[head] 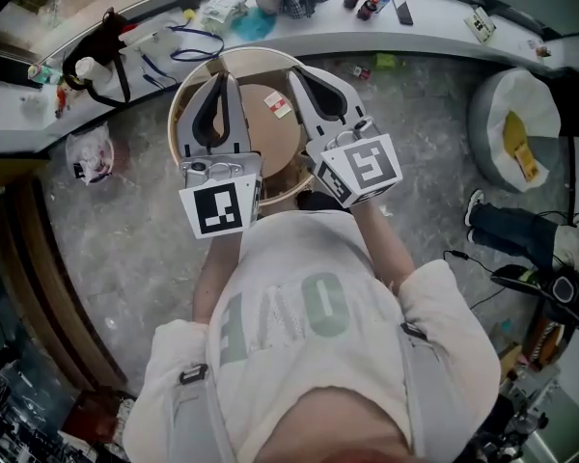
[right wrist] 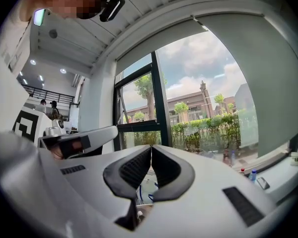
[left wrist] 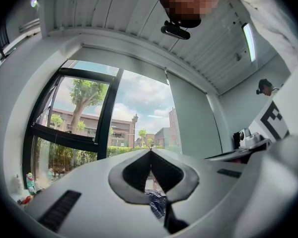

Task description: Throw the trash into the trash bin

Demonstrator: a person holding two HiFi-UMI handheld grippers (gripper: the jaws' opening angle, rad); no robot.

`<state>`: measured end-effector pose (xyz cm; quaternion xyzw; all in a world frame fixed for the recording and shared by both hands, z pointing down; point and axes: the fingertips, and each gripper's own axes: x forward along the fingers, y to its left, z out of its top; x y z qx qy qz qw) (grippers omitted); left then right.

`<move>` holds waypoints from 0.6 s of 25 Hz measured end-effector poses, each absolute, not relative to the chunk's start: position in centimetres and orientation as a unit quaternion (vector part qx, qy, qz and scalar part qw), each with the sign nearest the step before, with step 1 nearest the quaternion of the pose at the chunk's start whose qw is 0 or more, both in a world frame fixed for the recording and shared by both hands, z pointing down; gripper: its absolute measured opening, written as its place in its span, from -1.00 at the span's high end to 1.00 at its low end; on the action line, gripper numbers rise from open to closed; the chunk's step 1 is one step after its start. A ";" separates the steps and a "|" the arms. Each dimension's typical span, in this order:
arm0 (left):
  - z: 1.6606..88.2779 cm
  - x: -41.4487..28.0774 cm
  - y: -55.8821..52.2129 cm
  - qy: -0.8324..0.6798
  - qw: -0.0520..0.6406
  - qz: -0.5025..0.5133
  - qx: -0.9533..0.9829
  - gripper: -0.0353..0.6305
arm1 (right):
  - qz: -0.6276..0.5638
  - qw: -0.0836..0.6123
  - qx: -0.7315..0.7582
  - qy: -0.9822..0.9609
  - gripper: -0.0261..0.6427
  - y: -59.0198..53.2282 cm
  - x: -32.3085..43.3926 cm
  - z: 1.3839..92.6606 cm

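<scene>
The fingers (left wrist: pixel 79 197) of the left gripper (left wrist: pixel 150 151) are closed tip to tip with nothing between them; only a scrap of plaid cloth (left wrist: pixel 157 203) shows far off through the gap below the tips. The right gripper (right wrist: pixel 151 148) is closed the same way and is also empty.

In the head view both grippers are held side by side in front of the person's chest, left gripper (head: pixel 225 77) and right gripper (head: pixel 299 72), with their fingers stretched out level over the trash bin (head: pixel 261 56) and pointing toward the far counter (head: pixel 444 27).

The bin stands upright on the floor with its round mouth facing up. It has a pale rim and brown inner walls. It sits just near of the counter and directly under the fingers.

Between the two grippers a small piece of trash (head: pixel 277 105) lies flat on the brown bottom of the bin. It is a white slip with red on it, and its long axis runs from far left to near right. Its print is too small to make out.
</scene>
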<state>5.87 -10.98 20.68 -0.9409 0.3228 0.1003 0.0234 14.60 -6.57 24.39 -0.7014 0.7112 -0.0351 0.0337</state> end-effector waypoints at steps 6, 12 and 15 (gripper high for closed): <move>21.4 6.3 -11.2 0.333 0.026 0.096 -0.938 0.86 | -0.066 0.034 -0.678 0.731 0.87 -7.3 14.6 26.1; 22.0 5.7 -11.9 0.343 0.024 0.097 -0.934 0.86 | -0.070 -0.008 -0.672 0.737 0.88 -8.5 14.1 28.0; 22.2 5.7 -12.1 0.352 0.027 0.093 -0.931 0.86 | -0.081 -0.004 -0.665 0.742 0.88 -8.8 14.1 28.4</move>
